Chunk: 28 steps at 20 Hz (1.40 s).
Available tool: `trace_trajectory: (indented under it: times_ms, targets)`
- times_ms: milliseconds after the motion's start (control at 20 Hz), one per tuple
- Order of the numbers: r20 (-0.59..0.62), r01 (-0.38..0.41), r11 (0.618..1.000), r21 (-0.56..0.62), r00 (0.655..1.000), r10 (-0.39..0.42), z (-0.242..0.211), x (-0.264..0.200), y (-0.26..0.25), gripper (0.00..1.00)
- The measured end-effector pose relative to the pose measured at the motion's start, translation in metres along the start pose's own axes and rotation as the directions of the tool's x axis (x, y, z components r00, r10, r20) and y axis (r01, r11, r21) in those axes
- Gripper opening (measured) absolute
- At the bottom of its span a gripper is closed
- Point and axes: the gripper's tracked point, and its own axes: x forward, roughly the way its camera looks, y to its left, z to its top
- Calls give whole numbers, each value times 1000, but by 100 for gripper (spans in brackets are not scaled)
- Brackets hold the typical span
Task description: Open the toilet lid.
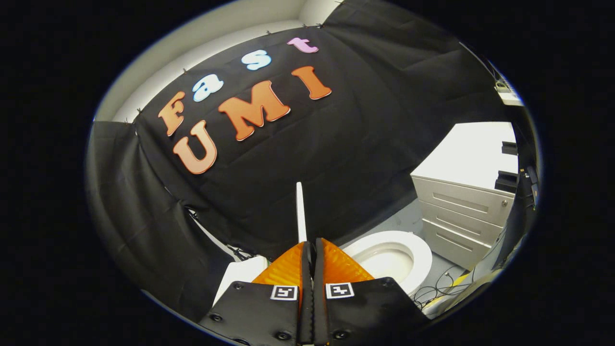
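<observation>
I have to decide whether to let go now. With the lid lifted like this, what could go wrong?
The thin white toilet lid stands edge-on, pinched in the shut gripper; released short of its resting point, it might drop onto the white toilet seat. The grip is only on its rim, so it could slip.

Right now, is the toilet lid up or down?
Up: the toilet lid stands edge-on, pinched in the shut tool, beside the exposed bowl.

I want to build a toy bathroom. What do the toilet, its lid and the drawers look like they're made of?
Toilet bowl: probably glazed ceramic; white, smooth, softly shiny.
Lid: likely hard plastic; a thin white edge standing upright, pinched between the jaws of the gripper.
Drawer cabinet: maybe painted metal or laminated board; flat pale matte fronts with grooved pulls. I can't tell which.
</observation>
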Motion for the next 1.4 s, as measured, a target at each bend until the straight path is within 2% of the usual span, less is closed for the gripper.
trace_trajectory:
  times_ms: [500,1400]
  targets:
    - [-2,-90,986,-142,996,91,-15,-16,77,8]
    - [-41,-216,940,-266,976,212,-59,-30,190,8]
